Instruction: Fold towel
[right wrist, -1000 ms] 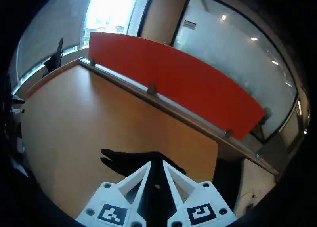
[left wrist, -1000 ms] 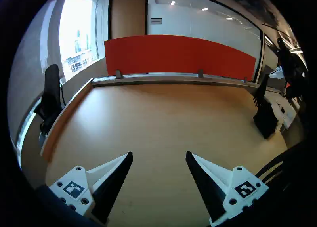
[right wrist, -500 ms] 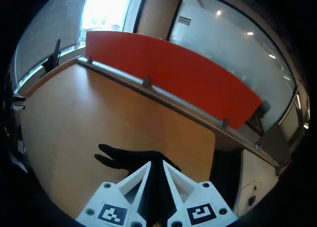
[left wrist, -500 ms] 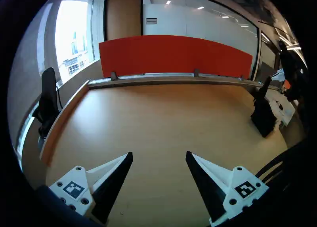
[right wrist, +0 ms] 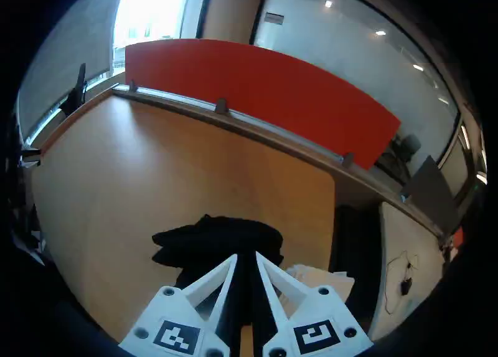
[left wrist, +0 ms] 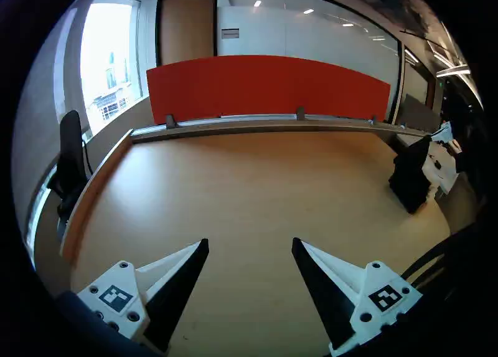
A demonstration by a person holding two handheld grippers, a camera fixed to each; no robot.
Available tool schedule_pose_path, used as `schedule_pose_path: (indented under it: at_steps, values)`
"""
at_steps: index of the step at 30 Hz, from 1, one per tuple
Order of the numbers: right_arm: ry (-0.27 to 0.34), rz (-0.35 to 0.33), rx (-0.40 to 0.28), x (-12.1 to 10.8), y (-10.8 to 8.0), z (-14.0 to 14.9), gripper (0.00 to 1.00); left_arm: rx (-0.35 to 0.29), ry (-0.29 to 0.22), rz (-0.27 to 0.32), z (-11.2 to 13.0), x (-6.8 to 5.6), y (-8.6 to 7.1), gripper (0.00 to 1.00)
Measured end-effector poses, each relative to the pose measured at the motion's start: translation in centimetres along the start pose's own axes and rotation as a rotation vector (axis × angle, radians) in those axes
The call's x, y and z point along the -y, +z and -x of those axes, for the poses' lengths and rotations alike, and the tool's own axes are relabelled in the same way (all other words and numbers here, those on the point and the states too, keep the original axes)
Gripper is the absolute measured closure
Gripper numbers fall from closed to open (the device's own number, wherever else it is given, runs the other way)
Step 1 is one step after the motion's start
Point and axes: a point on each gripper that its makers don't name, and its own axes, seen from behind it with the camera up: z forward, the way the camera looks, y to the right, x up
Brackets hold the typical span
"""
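An office: desk [left wrist: 249, 182], red divider [left wrist: 267, 86] (glass partition [left wrist: 299, 33] behind), swivel chair [left wrist: 65, 161].

Black towel [right wrist: 218, 242], pale wood-grain surface [left wrist: 249, 182], red divider [left wrist: 267, 86], white left gripper [left wrist: 249, 242] and right gripper [right wrist: 246, 257] with black-and-white square markers.

- The towel [right wrist: 215, 238] is black, bunched into a crumpled heap with loose folds sticking out to the left.
- In the right gripper view, a strip of it runs up between the nearly closed fingers of the right gripper [right wrist: 246, 260]; the rest sags onto the table [right wrist: 155, 164].
- In the left gripper view, the towel [left wrist: 411, 179] is a tall dark lump near the table's right edge.
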Motion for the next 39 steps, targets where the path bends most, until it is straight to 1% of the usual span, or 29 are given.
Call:
schedule_pose_path:
  at_steps: [8, 14, 24, 30, 39]
  values:
    - [0.019, 0.0, 0.016, 1.0, -0.6, 2.1, 0.95, -0.001, 0.005, 0.006, 0.1, -0.3, -0.2, 0.01]
    - [0.04, 0.016, 0.047, 0.8, -0.3, 4.4, 0.95, -0.004, 0.008, 0.006, 0.1, -0.3, -0.5, 0.01]
    - [0.101, 0.052, 0.122, 0.3, 0.5, 9.5, 0.95, 0.002, 0.008, -0.003, 0.7, 0.1, -0.9, 0.01]
    - [0.154, 0.06, 0.15, 0.1, 1.3, 11.8, 0.95, 0.007, 0.017, -0.007, 0.9, 0.1, -1.1, 0.01]
    - [0.21, 0.065, 0.193, 0.5, 2.7, 15.1, 0.94, 0.019, 0.026, -0.015, 1.2, 0.2, -1.2, 0.01]
